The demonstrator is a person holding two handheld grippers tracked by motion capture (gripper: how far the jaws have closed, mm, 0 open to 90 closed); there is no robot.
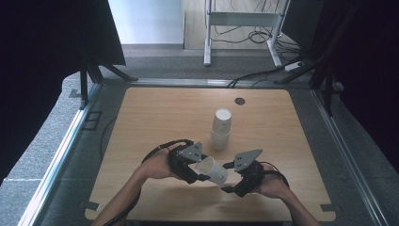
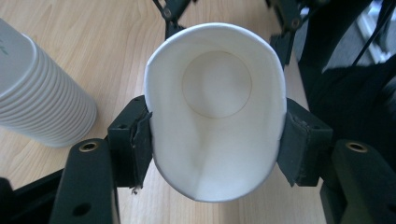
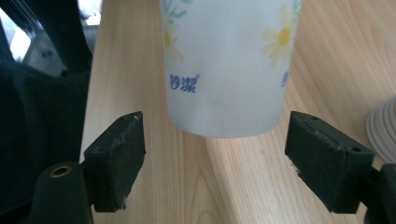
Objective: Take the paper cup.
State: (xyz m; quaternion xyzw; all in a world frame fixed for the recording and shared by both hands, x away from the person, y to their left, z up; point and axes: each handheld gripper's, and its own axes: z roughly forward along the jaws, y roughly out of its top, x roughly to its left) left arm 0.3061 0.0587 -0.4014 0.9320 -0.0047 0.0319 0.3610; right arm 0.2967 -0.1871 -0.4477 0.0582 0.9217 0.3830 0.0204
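Paper cup (image 2: 215, 112) empty, lying sideways above surface (image 1: 141, 122), rim squeezed oval between left gripper (image 1: 195, 172) fingers (image 2: 133, 140). Right gripper (image 1: 228, 176) fingers (image 3: 116, 158) apart, flanking cup base, not touching. Advisable: keep squeeze light, avoid creasing. Cup stack (image 1: 221, 129) upright, just beyond.

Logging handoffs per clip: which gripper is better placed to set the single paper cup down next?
Left. The left gripper is clamped on the paper cup, squeezing its rim oval. The right gripper stands open, pads clear of the cup's base, beside the stack of cups.
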